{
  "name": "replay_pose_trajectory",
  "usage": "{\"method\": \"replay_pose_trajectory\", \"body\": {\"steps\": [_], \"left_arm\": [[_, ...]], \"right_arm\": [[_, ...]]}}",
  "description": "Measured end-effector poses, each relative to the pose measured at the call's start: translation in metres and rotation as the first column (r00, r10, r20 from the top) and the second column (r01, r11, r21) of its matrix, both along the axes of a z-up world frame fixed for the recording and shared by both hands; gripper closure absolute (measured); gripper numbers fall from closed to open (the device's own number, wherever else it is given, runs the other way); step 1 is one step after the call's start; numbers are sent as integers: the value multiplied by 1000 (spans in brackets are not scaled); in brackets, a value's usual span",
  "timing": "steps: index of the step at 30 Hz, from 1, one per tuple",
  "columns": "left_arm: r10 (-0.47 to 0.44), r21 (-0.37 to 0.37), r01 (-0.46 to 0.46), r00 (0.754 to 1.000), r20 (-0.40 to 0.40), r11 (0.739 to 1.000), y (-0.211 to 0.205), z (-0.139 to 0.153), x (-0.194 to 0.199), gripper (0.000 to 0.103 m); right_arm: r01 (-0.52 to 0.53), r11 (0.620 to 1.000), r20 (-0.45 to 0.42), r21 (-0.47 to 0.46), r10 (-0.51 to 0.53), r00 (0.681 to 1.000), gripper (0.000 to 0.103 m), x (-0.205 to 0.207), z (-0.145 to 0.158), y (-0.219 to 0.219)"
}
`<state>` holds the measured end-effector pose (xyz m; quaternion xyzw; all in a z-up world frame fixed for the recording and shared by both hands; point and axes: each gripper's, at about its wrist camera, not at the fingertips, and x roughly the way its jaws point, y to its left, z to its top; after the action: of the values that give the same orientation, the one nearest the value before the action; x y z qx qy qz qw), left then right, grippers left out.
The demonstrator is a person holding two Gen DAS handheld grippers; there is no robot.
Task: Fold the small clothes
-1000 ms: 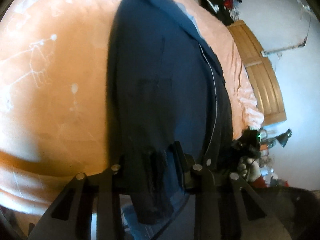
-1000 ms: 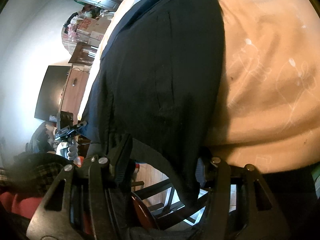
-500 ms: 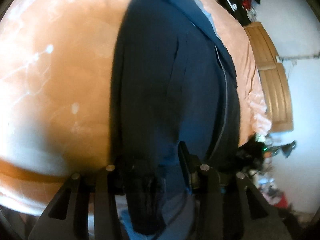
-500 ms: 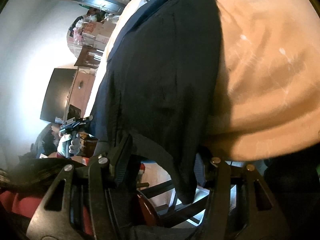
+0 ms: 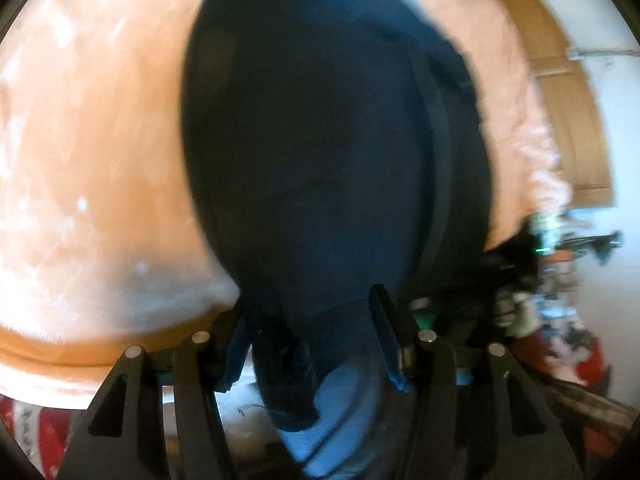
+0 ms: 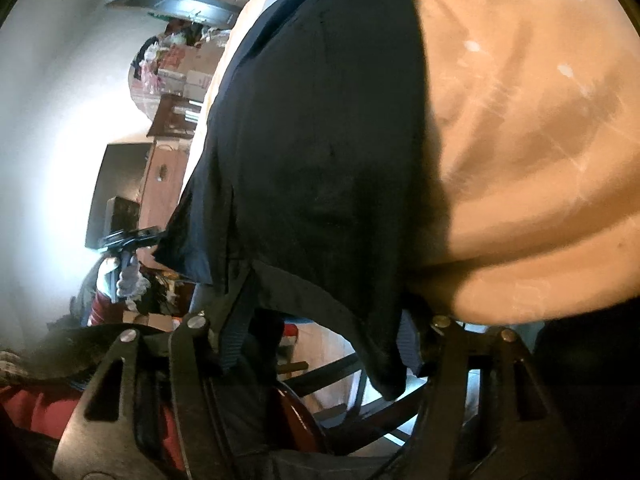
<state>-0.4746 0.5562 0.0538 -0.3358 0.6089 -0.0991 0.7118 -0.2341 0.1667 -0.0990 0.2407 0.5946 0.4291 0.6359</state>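
A dark navy garment (image 5: pixel 320 140) lies spread flat on a peach bed cover (image 5: pixel 100 160), and its near hem hangs over the bed's edge. My left gripper (image 5: pixel 308 328) is open at that edge, with a hanging corner of the hem between its fingers. The left wrist view is motion-blurred. In the right wrist view the same garment (image 6: pixel 320 140) fills the middle, and its other hem corner droops between the fingers of my open right gripper (image 6: pixel 324 332). The peach cover (image 6: pixel 540 160) lies to its right.
A wooden panel (image 5: pixel 568 120) stands beyond the bed on the right, with clutter (image 5: pixel 560 300) below it. Past the bed's left side are a dark screen (image 6: pixel 116 184) and a gloved hand (image 6: pixel 128 280) holding a black device. Dark chair rails (image 6: pixel 360 376) show below the bed edge.
Both grippers have moved in toward the bed edge, so the garment looks larger and its hem sits deeper between the fingers. The jaw openings look the same.
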Motion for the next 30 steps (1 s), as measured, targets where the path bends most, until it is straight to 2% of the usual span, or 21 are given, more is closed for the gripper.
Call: {"method": "replay_pose_trajectory", "body": {"steps": [3, 5, 6, 7, 9, 11, 12, 14, 16, 17, 18, 19, 20, 22, 24, 25, 26, 28, 30], "left_arm": [[41, -131, -27, 993, 109, 991, 0, 26, -16, 47], [87, -212, -39, 971, 222, 977, 2, 47, -34, 46], [116, -255, -41, 951, 288, 966, 6, 58, -44, 46], [160, -310, -45, 920, 358, 950, 12, 69, -53, 43], [265, -365, -89, 844, 467, 927, 27, 89, -72, 42], [328, -364, -137, 778, 537, 921, 43, 104, -86, 42], [338, -297, -200, 763, 551, 934, 50, 111, -92, 42], [349, -166, -308, 790, 503, 937, 64, 112, -95, 42], [398, -57, -427, 776, 489, 903, 88, 110, -103, 42], [410, 68, -501, 773, 484, 863, 97, 108, -103, 42], [398, 220, -545, 784, 476, 809, 100, 104, -102, 42], [383, 341, -541, 817, 432, 769, 103, 93, -97, 42], [374, 315, -502, 843, 387, 805, 102, 80, -91, 42], [298, 127, -341, 915, 272, 931, 81, 46, -75, 42], [197, 111, -225, 957, 215, 968, 52, 24, -63, 45], [176, 81, -195, 966, 191, 978, 44, 13, -60, 46], [164, 57, -176, 972, 166, 983, 35, 1, -56, 46], [126, 66, -136, 982, 138, 989, 19, -12, -45, 47], [84, 62, -94, 986, 144, 994, 5, -20, -32, 48]], "right_arm": [[5, 1000, -12, 15, -5, 1000, 38, 0, -2, -1], [0, 1000, -25, 23, 0, 1000, 37, 2, -4, 0], [-1, 1000, -28, 24, 2, 1000, 36, 2, -5, 1], [-2, 1000, -33, 23, 3, 999, 35, 3, -5, 2], [-4, 1000, -40, 19, 5, 999, 34, 4, -7, 3], [-8, 1000, -45, 17, 8, 999, 34, 5, -7, 3], [-7, 1000, -47, 16, 8, 999, 33, 5, -8, 3], [-1, 1000, -51, 22, 2, 999, 33, 4, -8, 1], [6, 1000, -52, 27, -5, 999, 33, 4, -9, -1], [10, 1000, -52, 30, -8, 999, 33, 3, -10, -1], [12, 999, -52, 31, -11, 999, 33, 3, -9, -1], [14, 999, -51, 31, -12, 999, 33, 2, -9, -2], [14, 999, -48, 30, -13, 999, 33, 1, -9, -3], [17, 999, -44, 29, -15, 999, 33, 0, -9, -4], [21, 999, -42, 31, -19, 999, 33, 0, -8, -5], [21, 999, -40, 29, -20, 999, 33, 1, -8, -6], [18, 1000, -33, 25, -17, 999, 33, 0, -7, -5], [6, 1000, -19, 11, -6, 1000, 33, -1, -5, -5], [-2, 1000, -13, 2, 2, 1000, 33, -1, -4, -3]]}}
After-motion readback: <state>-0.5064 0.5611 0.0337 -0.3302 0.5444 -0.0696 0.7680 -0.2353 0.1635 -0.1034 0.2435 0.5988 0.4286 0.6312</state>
